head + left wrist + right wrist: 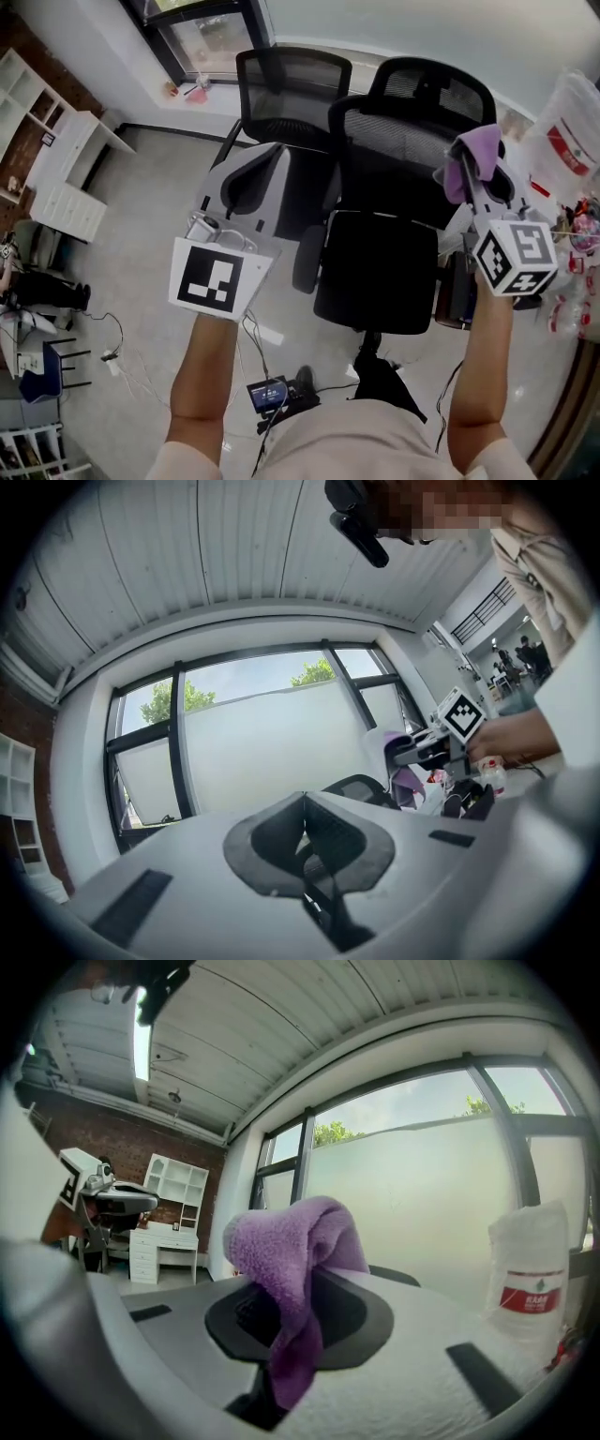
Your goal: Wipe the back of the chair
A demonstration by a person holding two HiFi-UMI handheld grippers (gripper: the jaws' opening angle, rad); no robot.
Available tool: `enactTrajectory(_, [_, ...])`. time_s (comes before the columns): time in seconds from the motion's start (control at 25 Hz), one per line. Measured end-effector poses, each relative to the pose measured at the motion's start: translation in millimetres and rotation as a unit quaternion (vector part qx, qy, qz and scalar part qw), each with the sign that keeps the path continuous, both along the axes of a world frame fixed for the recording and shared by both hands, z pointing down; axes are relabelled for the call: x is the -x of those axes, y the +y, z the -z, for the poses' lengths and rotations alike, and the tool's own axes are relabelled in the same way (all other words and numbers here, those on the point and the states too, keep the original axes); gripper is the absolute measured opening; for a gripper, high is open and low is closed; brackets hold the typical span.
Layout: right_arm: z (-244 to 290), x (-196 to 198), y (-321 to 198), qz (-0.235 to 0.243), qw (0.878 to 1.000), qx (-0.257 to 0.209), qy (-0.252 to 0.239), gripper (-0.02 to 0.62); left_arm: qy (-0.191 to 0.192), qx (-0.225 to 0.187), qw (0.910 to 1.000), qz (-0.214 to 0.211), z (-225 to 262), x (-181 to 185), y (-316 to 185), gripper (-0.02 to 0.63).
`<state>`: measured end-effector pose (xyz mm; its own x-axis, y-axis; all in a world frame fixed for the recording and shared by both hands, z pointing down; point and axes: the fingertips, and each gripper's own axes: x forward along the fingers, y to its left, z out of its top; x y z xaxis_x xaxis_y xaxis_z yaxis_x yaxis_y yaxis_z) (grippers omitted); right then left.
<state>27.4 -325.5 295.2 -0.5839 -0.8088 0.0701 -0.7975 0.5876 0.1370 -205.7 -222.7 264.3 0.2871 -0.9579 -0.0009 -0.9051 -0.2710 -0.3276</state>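
A black mesh-backed office chair (pixel 405 131) stands in front of me, its seat (pixel 375 272) towards me. My right gripper (pixel 469 157) is held up at the right edge of the chair's back and is shut on a purple cloth (pixel 476 155). In the right gripper view the purple cloth (pixel 295 1260) bunches above the jaws and hangs down between them. My left gripper (pixel 249 173) hovers left of the chair, over the floor, shut with nothing in it; its pads (pixel 323 832) meet. The cloth (pixel 405 761) also shows in the left gripper view.
A second black mesh chair (pixel 291 89) stands behind and to the left, near the window. White shelves and drawers (pixel 66 178) line the left wall. A white bag with a red label (pixel 567 131) and a cluttered table edge (pixel 577 281) are at the right. Cables (pixel 272 389) lie on the floor.
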Motion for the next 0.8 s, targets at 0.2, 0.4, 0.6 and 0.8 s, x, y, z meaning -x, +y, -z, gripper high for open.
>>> enactTrajectory(0.2, [35,4,56,0.013,1.0,-0.017,0.006,0.052,0.008,-0.017,0.9998,-0.002,28,14,50,0.006])
enactTrajectory(0.4, [71,8,106,0.022,0.999,-0.03,0.003,0.052,0.009,-0.025,0.9997,-0.001,46,25,95,0.006])
enactTrajectory(0.6, [99,12,153,0.038,0.998,-0.045,0.004,0.052,0.012,-0.031,0.9994,-0.002,61,31,138,0.006])
enactTrajectory(0.8, [119,17,197,0.053,0.997,-0.057,0.004,0.052,0.018,-0.042,0.999,-0.004,73,37,178,0.006])
